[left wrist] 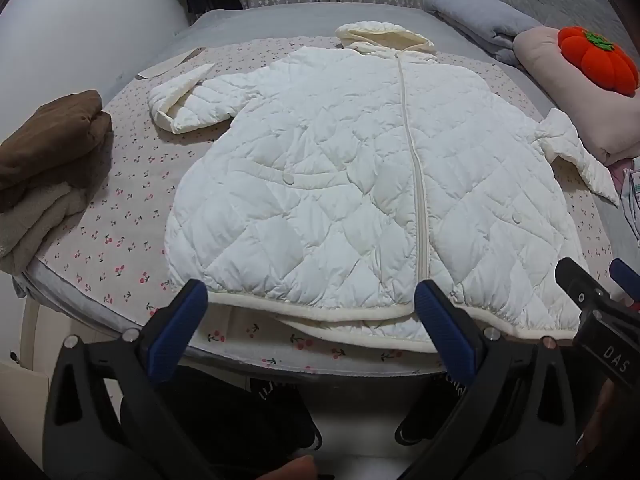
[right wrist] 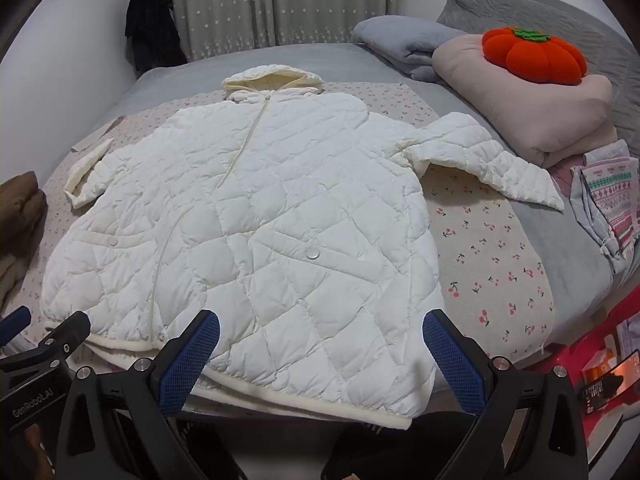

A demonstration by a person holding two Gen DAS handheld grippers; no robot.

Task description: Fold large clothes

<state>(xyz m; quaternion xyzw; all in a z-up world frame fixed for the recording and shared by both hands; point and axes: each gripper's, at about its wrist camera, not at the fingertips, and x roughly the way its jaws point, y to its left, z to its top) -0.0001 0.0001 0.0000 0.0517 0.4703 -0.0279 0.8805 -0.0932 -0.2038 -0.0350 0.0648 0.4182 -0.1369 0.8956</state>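
Note:
A white quilted hooded jacket (left wrist: 340, 184) lies flat, front up and zipped, on a cherry-print cover (left wrist: 120, 240) on the bed; it also shows in the right wrist view (right wrist: 248, 232). Its hood points away from me and both sleeves are bent. My left gripper (left wrist: 310, 300) is open at the jacket's hem, near the left half, holding nothing. My right gripper (right wrist: 320, 330) is open at the hem's right half, holding nothing. The right gripper also shows at the right edge of the left wrist view (left wrist: 592, 304).
Folded brown and beige clothes (left wrist: 48, 168) lie at the bed's left edge. A pink pillow (right wrist: 528, 108) with an orange pumpkin cushion (right wrist: 532, 54), a grey blanket (right wrist: 400, 44) and patterned fabric (right wrist: 612, 200) lie at the right. Curtains hang behind.

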